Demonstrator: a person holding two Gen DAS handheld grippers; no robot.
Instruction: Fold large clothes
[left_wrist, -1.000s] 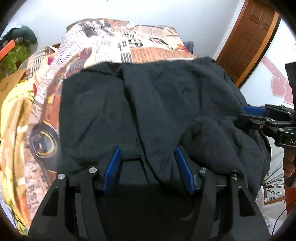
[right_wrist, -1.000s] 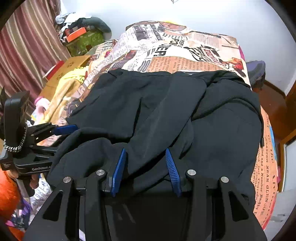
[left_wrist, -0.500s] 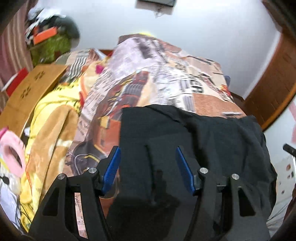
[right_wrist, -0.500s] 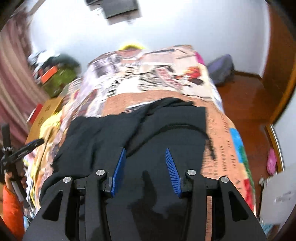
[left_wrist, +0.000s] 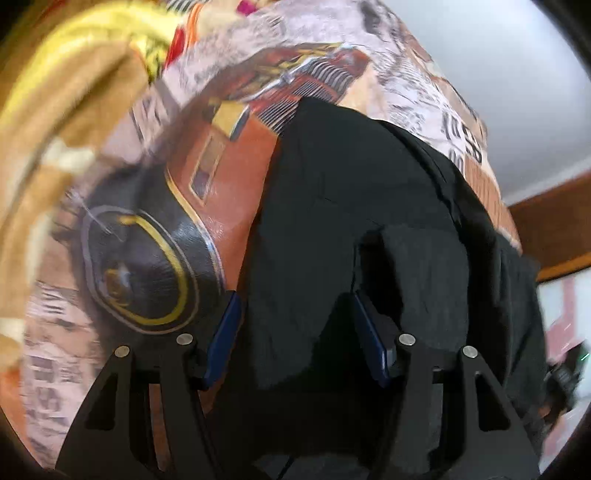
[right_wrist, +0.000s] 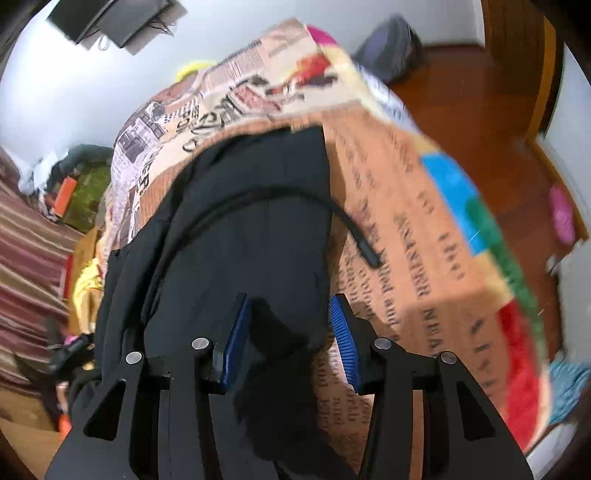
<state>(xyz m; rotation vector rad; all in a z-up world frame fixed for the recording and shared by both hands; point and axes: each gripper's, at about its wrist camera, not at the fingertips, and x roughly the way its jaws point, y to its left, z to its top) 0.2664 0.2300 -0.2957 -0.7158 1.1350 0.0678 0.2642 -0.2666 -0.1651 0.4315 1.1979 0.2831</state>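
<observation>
We look down on a bed covered with a printed bedspread (left_wrist: 229, 173): newspaper text, an orange car with a big dark wheel, and coloured blocks of blue, green and red on its right side (right_wrist: 480, 229). The black garment (left_wrist: 343, 221) lies on this bedspread, spread toward our side, and one drawstring (right_wrist: 354, 229) of it crosses onto the orange print. To the left of the bed there is a crumpled yellow and brown blanket (left_wrist: 66, 122).

Our left gripper (left_wrist: 295, 332) has its blue pads half apart, and a thick bunch of the black cloth fills the space between them; it seems held, but the pictures are blurred. Our right gripper (right_wrist: 291, 332) stands a little narrower, with black cloth between the pads as well, lying against the left pad.

Around the bed we see a white wall (right_wrist: 74, 92), a red-brown wooden floor (right_wrist: 461, 110), a striped curtain (right_wrist: 26, 236) and a dark screen (right_wrist: 114, 18) high on the wall.
</observation>
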